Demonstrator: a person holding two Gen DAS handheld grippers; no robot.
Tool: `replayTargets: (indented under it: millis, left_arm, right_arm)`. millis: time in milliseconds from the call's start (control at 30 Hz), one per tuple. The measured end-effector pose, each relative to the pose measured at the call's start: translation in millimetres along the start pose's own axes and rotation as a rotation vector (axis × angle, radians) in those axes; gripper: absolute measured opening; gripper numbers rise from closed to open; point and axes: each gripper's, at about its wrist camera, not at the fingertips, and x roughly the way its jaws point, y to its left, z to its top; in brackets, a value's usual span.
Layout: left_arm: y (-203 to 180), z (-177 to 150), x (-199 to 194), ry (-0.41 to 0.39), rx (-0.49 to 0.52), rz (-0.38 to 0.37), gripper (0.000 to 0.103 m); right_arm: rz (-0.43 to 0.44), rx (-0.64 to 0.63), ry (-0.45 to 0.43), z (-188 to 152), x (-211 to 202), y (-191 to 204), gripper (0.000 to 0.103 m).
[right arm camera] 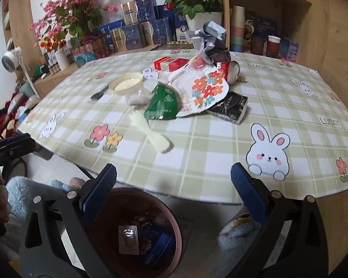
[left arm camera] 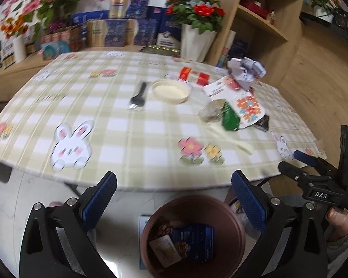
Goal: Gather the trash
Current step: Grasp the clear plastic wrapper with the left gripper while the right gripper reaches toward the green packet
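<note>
A brown bin (left arm camera: 192, 234) (right arm camera: 136, 231) stands on the floor below the table's near edge, with a blue packet and wrappers inside. Both grippers hover open and empty above it: my left gripper (left arm camera: 174, 199) and my right gripper (right arm camera: 174, 194). On the checked tablecloth (right arm camera: 220, 143) lies a trash pile: green packet (right arm camera: 162, 104), flowered paper plate (right arm camera: 206, 92), black box (right arm camera: 232, 107), crumpled paper (right arm camera: 206, 34), red boxes (right arm camera: 171, 63), a clear cup (right arm camera: 138, 97). A cream plastic fork (right arm camera: 150, 133), a cream lid (right arm camera: 127, 82) and a black spoon (left arm camera: 138, 96) lie nearby.
Boxes, flower pots (right arm camera: 204, 18) and a wooden shelf (right arm camera: 266, 11) with cups line the far side of the table. Blue fluffy slippers (right arm camera: 239, 234) show on the floor beside the bin. The other gripper's body (left arm camera: 322, 178) shows at the right of the left wrist view.
</note>
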Motion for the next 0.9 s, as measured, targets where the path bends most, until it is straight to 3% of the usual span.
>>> replayTargets:
  millis: [333, 467, 733, 900]
  left_arm:
    - [-17.4, 55.9, 30.3, -0.026, 0.025, -0.049, 0.097]
    - [-20.9, 72.0, 47.1, -0.003, 0.063, -0.067, 0.097]
    - [-41.1, 93.0, 108.4, 0.138, 0.161, -0.13, 0.067]
    - [-51.5, 97.0, 144.0, 0.201, 0.199, -0.159, 0.061]
  right_arm:
    - [-0.038, 0.003, -0.045, 50.6, 13.2, -27.2, 0.097]
    - [-0.013, 0.022, -0.053, 68.6, 21.5, -35.2, 0.097]
    - [0.034, 0.065, 0.0, 80.6, 45.3, -38.6, 0.097]
    - [0.058, 0.04, 0.009, 84.2, 49.6, -37.7, 0.093]
